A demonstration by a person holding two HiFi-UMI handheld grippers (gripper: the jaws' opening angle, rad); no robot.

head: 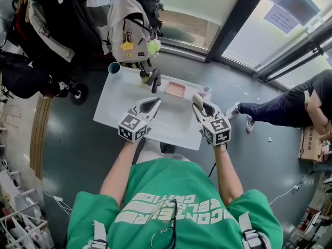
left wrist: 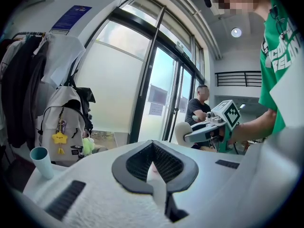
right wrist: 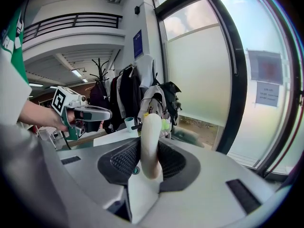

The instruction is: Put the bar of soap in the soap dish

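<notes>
Currently the right gripper (head: 200, 105) clamps the cream bar of soap (right wrist: 151, 137) on edge between its jaws, centre frame in head view. Left gripper (head: 151, 105) has jaws together, empty, just left of it. The pink soap dish (head: 175, 90) sits on the white table (head: 116, 110), up-frame of both. Likely best: carry soap up-frame, tip flat, lower into dish, then release. Black object (head: 154, 80) flanks dish left, small bottle (head: 206, 91) right; near side open.

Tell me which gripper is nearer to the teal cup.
Left. The left gripper is over the middle of the table, with the teal cup beyond it to the left. The right gripper, holding the bar of soap, is farther right.
</notes>
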